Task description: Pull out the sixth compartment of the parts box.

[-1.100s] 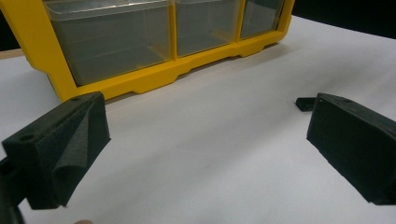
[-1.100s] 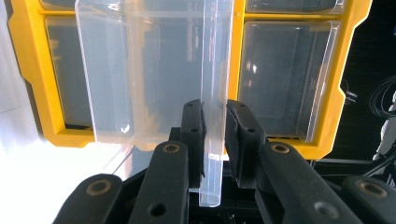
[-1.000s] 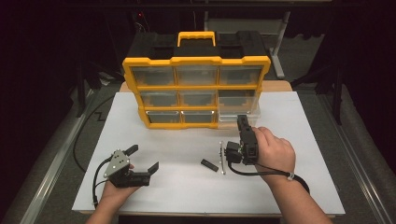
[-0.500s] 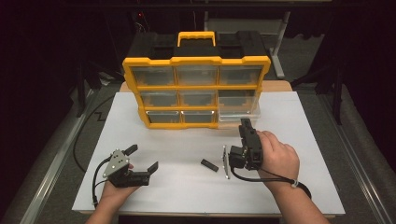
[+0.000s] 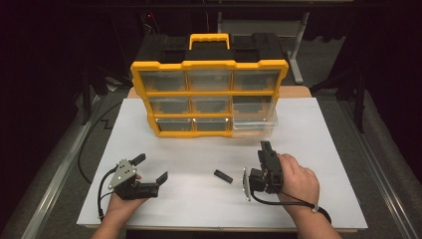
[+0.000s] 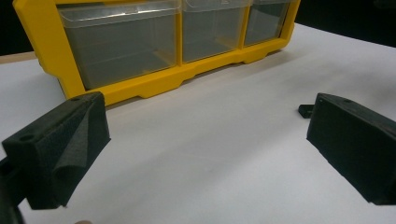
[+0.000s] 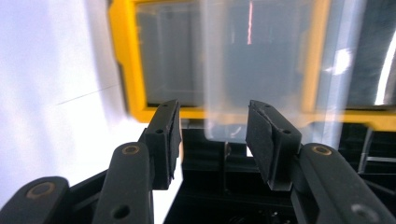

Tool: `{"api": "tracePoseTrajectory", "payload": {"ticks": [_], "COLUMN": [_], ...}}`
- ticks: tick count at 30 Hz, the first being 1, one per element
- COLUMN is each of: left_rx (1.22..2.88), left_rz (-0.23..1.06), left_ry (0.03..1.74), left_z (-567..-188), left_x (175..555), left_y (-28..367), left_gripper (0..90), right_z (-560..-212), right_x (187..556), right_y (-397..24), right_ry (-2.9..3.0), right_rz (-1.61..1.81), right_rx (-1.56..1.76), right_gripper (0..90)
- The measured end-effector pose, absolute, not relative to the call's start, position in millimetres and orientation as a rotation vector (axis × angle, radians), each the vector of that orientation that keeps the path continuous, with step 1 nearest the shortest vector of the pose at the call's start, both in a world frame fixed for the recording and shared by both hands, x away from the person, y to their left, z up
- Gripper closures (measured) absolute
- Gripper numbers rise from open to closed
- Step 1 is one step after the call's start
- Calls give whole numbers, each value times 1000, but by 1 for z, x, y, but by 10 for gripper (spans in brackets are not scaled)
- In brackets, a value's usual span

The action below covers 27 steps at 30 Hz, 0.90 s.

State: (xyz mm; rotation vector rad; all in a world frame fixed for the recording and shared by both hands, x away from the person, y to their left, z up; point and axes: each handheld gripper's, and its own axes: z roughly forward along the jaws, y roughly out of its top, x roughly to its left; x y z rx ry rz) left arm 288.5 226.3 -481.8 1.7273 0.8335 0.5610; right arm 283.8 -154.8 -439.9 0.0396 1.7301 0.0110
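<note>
Nine drawers in one yellow cabinet, the bottom right drawer pulled out toward the right gripper.

Its jaws have just been opening and are held half apart with nothing between; the left gripper is spread wide and empty by the table's front left corner. If advanced askew, the drawer could be jammed, or the small black piece near the front edge swept off. Nothing can be made out inside any drawer.

Your right claw sits just right of the small block. The drawer cabinet stands behind both. Your left claw lies well left.
</note>
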Motion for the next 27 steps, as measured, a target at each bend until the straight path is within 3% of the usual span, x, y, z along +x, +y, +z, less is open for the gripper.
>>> {"api": "tracePoseTrajectory", "payload": {"ticks": [14, 27], "left_rx": [1735, 1734], "left_rz": [561, 560], "left_ry": [830, 832], "left_z": [-482, -483], "left_x": [289, 289], "left_y": [226, 225], "left_gripper": [3, 3], "right_z": [-489, -497], "right_x": [282, 278], "right_y": [-169, -196], "right_ry": [1800, 1851], "right_rz": [-8, -16], "right_rx": [74, 112], "right_gripper": [528, 470]}}
